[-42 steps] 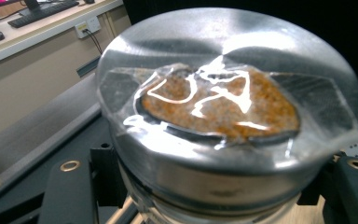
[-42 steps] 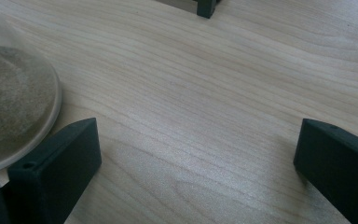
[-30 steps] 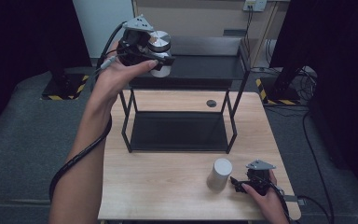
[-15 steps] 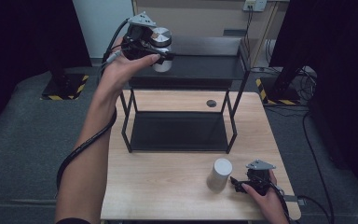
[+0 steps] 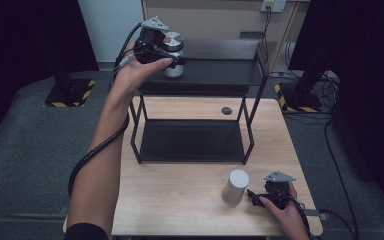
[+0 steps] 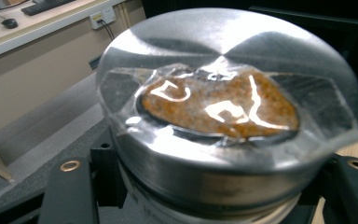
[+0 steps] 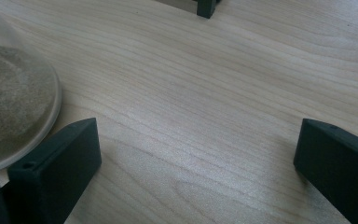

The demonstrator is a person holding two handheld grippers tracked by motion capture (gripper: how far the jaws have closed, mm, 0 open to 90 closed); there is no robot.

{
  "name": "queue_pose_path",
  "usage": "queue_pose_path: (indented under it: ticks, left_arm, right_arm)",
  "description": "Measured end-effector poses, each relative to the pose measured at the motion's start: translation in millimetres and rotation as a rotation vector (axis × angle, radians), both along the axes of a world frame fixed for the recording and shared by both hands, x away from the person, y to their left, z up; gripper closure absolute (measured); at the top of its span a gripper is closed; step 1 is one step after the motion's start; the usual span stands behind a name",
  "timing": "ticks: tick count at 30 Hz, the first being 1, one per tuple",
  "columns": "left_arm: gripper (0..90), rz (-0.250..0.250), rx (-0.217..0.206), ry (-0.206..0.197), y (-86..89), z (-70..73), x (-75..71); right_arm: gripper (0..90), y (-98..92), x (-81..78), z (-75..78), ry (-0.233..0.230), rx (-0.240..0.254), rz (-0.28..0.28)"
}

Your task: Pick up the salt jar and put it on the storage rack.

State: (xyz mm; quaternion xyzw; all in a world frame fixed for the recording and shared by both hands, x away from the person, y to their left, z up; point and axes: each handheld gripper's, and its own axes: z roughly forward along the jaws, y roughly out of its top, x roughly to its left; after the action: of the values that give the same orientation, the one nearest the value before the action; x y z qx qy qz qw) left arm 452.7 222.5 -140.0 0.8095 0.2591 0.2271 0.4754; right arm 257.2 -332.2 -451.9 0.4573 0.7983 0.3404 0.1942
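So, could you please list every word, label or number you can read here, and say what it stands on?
None can be read.
metal-lidded jar: the taped patch on its lid bears glare, no letters.
white cylinder: plain.
hazard stripes on the floor: a black-and-yellow pattern, no text.

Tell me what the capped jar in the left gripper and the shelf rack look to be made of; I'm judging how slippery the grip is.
The jar has a cap that looks like brushed metal, by its soft radial sheen; a clear glossy film is taped over its top. Its pale body could be plastic or ceramic. The shelf rack seems matte black painted metal, with thin square legs and dull flat shelves.
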Motion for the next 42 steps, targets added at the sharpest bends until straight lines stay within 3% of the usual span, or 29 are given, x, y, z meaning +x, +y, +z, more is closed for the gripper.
queue_pose_path:
  ticks: [13,31,42]
  left_arm:
    - [30.0,0.01,0.006,0.017,0.2,-7.3,7.5]
    - [29.8,0.017,-0.068,0.062,8.4,-16.9,17.0]
    - [29.8,0.015,-0.067,0.064,8.9,-16.6,18.0]
  right_arm:
    - [1.4,0.0,0.0,0.0,0.0,0.0,0.0]
    - [1.4,-0.1,0.0,0.0,0.0,0.0,0.0]
    - [1.4,-0.1,0.0,0.0,0.0,0.0,0.0]
